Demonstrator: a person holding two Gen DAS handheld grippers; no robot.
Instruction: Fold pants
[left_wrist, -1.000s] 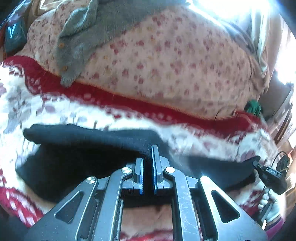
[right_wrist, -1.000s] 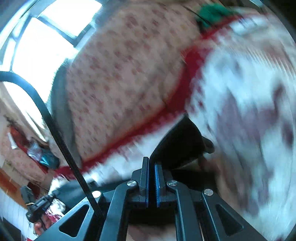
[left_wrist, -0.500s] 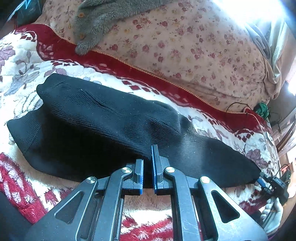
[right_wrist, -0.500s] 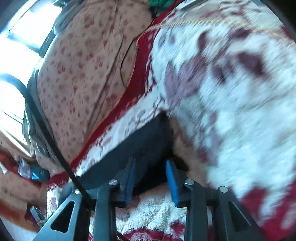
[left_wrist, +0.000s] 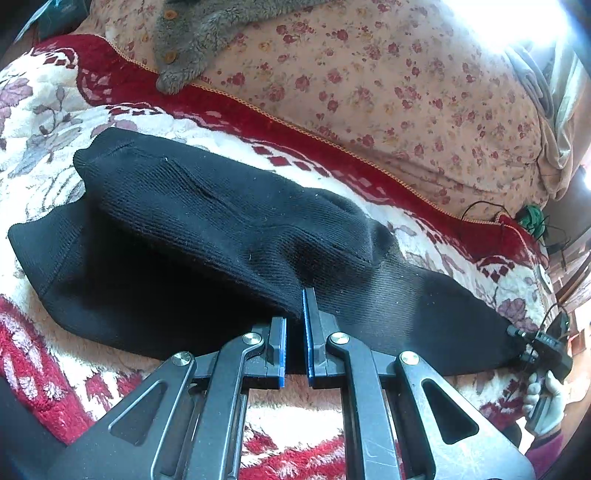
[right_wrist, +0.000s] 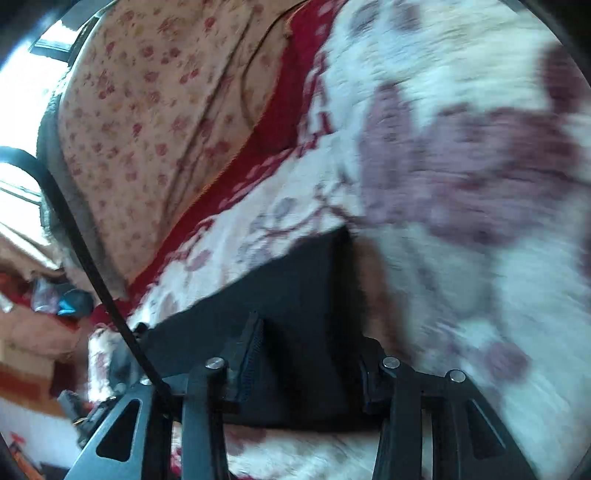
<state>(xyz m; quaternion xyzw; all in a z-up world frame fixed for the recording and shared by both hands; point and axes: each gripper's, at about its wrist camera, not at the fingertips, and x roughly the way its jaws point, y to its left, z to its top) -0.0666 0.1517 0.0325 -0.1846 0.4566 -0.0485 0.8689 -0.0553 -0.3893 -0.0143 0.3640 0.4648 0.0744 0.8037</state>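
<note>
The right gripper (right_wrist: 306, 354) has just been opening, letting go of the black pants (left_wrist: 229, 236) lying doubled over on the blanket (left_wrist: 55, 103). The left gripper (left_wrist: 294, 332) stays clamped on the folded edge, so that side's release looks next.

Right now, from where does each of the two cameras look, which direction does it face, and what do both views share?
Left wrist: sits on the left gripper, shut on a fold of the black pants; faces down across the floral blanket toward the flowered quilt; a gloved hand shows at right.
Right wrist: sits on the right gripper, jaws just opened wider, over the pants' end; faces down, blurred.
Shared: pants, blanket, quilt.
</note>
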